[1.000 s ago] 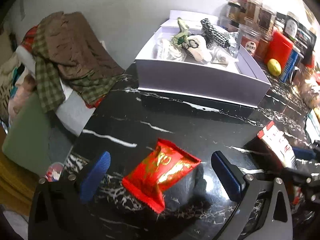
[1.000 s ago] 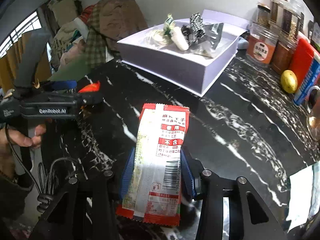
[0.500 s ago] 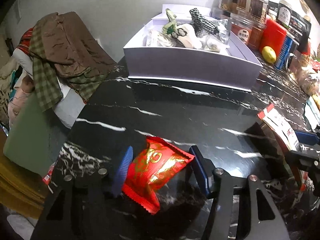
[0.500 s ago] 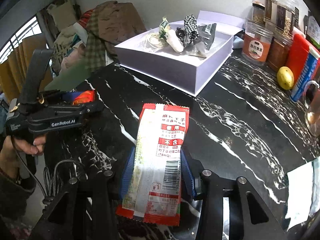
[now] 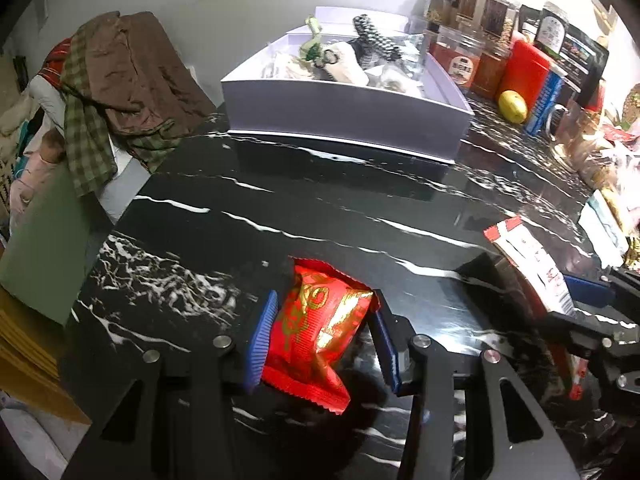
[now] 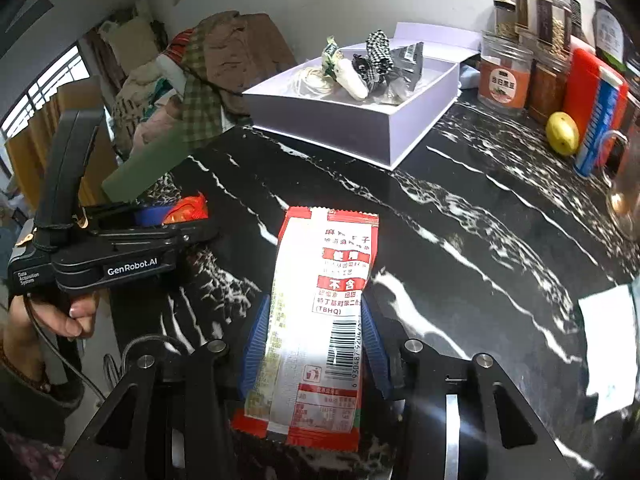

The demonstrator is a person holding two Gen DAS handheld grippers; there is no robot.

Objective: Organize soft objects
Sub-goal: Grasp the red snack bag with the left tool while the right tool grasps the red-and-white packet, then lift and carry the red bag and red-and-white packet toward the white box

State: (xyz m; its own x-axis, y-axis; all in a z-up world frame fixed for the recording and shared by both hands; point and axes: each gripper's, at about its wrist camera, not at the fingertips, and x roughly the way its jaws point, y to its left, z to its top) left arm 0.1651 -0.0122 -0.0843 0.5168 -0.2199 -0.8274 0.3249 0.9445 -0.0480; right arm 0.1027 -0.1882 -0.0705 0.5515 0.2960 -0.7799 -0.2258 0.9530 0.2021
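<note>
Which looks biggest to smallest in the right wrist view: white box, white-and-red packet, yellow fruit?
As they look in that view:
1. White box and white-and-red packet: similar in frame. The packet sits right at the camera in the right gripper, so I won't rank them.
2. Yellow fruit, clearly smallest.

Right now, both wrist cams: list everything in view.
red-gold snack packet: 1, red with gold print, between the left pads, which have just been closing on it
red-white snack packet: 1, white back with red ends, clamped in the right gripper
box: 1, white, open, far side of the table, holding small soft items
table: 1, black marble with white veins
jars: several, clear, right rear
lemon: 1, yellow, beside the jars
clothes pile: 1, brown and green check, beyond the table's left edge
left gripper: 1, black with blue pads
right gripper: 1, black with blue pads
hand: 1, on the left gripper's handle
</note>
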